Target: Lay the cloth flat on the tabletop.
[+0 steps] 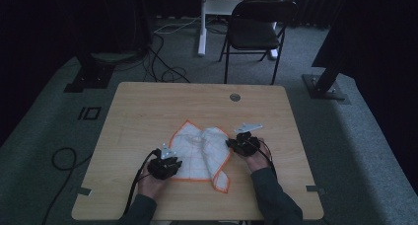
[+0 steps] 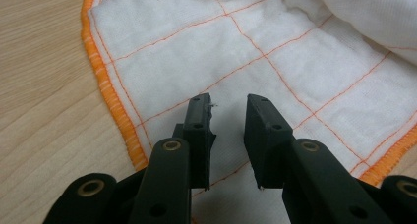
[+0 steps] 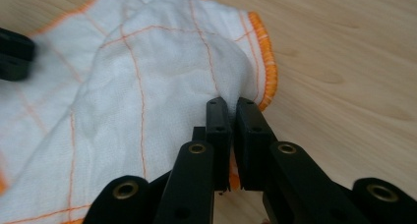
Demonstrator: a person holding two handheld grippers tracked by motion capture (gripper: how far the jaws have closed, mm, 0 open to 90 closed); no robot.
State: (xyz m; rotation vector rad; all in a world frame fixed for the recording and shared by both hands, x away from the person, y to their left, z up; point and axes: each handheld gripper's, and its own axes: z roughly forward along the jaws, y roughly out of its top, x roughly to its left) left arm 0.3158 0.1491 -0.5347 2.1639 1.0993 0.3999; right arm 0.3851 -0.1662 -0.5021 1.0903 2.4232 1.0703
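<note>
A white cloth (image 1: 199,153) with an orange hem and thin orange grid lines lies crumpled on the wooden table (image 1: 148,106). My left gripper (image 1: 170,163) rests at the cloth's near left part. In the left gripper view its jaws (image 2: 228,103) stand apart over the flat cloth (image 2: 246,42), with nothing pinched. My right gripper (image 1: 234,145) is at the cloth's right side. In the right gripper view it (image 3: 232,106) is shut on a raised fold of the cloth (image 3: 123,86) beside the hem. A black part of the left gripper (image 3: 12,52) shows at that view's left edge.
A round grommet (image 1: 235,97) sits in the tabletop near its far edge. Beyond the table stand a black folding chair (image 1: 256,27) and a white desk leg (image 1: 202,32). Cables (image 1: 162,62) lie on the grey floor, and black stand bases (image 1: 88,77) flank the table.
</note>
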